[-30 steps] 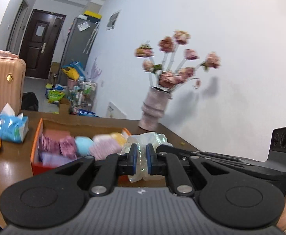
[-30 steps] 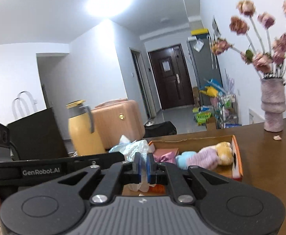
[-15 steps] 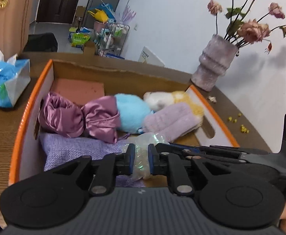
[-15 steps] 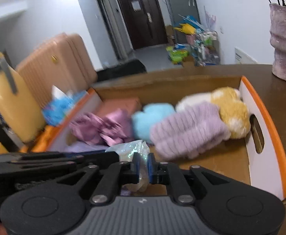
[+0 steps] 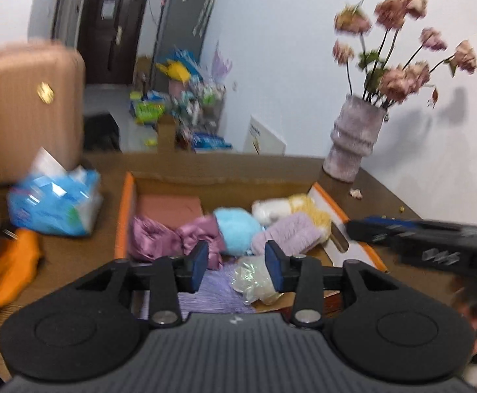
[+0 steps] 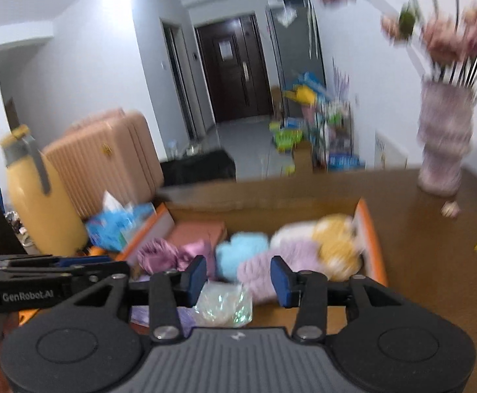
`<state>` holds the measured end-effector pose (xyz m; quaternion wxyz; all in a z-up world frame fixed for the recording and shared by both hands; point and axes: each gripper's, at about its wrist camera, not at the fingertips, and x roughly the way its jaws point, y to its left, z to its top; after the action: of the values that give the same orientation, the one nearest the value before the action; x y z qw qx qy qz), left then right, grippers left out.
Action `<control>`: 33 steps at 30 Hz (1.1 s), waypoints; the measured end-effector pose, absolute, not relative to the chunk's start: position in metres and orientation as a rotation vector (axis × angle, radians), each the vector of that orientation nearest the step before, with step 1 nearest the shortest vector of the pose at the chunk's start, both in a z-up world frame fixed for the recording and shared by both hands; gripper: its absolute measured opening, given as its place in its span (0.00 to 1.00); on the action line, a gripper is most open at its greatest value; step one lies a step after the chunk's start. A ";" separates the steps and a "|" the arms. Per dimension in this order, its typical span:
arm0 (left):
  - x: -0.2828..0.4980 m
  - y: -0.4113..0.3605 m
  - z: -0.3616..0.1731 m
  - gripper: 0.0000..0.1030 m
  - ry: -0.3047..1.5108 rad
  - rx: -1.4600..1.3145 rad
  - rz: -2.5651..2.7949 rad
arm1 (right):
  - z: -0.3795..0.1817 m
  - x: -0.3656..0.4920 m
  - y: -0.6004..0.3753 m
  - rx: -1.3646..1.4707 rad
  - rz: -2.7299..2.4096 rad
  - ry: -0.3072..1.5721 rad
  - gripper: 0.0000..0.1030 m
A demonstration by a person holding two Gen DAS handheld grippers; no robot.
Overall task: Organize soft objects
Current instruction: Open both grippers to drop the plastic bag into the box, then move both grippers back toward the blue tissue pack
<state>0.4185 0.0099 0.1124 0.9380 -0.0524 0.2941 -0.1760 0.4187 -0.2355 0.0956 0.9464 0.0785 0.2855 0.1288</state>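
An orange-rimmed cardboard box (image 5: 124,216) (image 6: 374,249) on the wooden table holds soft things: a purple satin cloth (image 5: 160,239) (image 6: 160,255), a blue plush (image 5: 238,229) (image 6: 241,255), a lilac fluffy piece (image 5: 287,235) (image 6: 271,268), a yellow-white plush (image 5: 291,209) (image 6: 333,242) and a lavender fabric (image 5: 212,291). A crinkly clear plastic bag (image 5: 255,281) (image 6: 222,304) lies loose at the box's near end. My left gripper (image 5: 237,270) is open just above it. My right gripper (image 6: 238,278) is open above it too, and shows from the side in the left wrist view (image 5: 434,242).
A blue tissue pack (image 5: 52,203) (image 6: 120,222) and an orange cloth (image 5: 6,275) lie left of the box. A yellow jug (image 6: 39,196) and a pink suitcase (image 6: 107,154) stand at the left. A vase of flowers (image 5: 356,140) (image 6: 444,144) stands at the back right by the wall.
Both grippers held the plastic bag, lowered it into the box, then opened and let it go. Both have pulled back and up a little.
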 end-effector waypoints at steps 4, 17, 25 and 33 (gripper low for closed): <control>0.368 0.026 0.146 0.45 0.530 -0.052 -0.328 | 0.140 0.365 -0.257 0.093 0.227 0.470 0.51; 0.242 0.036 0.170 0.52 0.401 0.017 -0.290 | 0.167 0.240 -0.281 0.109 0.241 0.359 0.53; 0.134 0.052 0.113 0.61 0.328 -0.018 -0.243 | 0.102 0.135 -0.267 0.108 0.280 0.372 0.62; 0.087 0.061 0.064 0.69 0.414 -0.103 -0.260 | 0.050 0.072 -0.256 0.180 0.321 0.487 0.64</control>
<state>0.0865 0.0609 0.0643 0.9689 -0.0508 0.2051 -0.1285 0.0718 -0.2565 0.0499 0.9538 0.0886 0.2397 0.1582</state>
